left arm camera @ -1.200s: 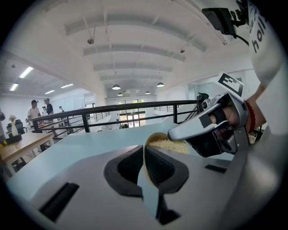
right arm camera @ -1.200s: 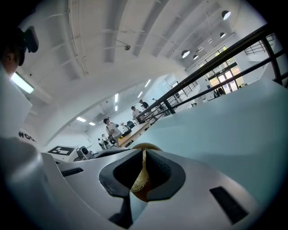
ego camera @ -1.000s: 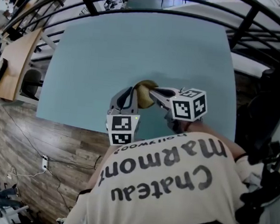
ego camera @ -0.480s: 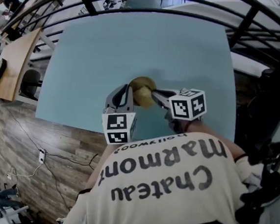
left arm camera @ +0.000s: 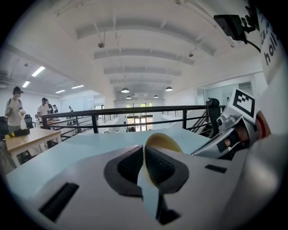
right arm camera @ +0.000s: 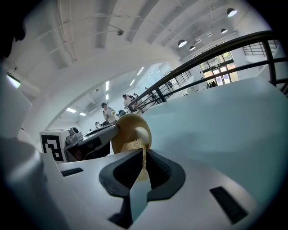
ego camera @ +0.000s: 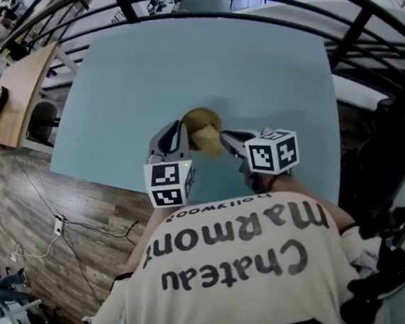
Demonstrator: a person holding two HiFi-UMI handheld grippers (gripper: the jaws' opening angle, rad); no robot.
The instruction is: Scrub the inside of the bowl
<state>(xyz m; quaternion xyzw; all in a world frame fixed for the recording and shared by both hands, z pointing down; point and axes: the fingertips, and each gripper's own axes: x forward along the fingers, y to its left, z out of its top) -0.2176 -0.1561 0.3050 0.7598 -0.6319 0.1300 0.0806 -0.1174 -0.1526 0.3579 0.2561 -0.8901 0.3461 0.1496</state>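
Observation:
A tan bowl is held tilted just above the pale blue table. My left gripper is shut on the bowl's thin rim, which runs between its pads in the left gripper view, where the bowl rises just beyond my left gripper. My right gripper is shut on a tan scrub pad that it presses into the bowl's inside. In the right gripper view, the scrub pad sits against the bowl ahead of my right gripper.
A black railing runs round the table's far side. Wood-plank floor lies at the left, with a wooden desk and a chair beyond it. People stand far off at the desk.
The left gripper has shifted slightly left with the bowl, and more of the bowl now shows beyond the scrub pad. The right gripper has barely moved.

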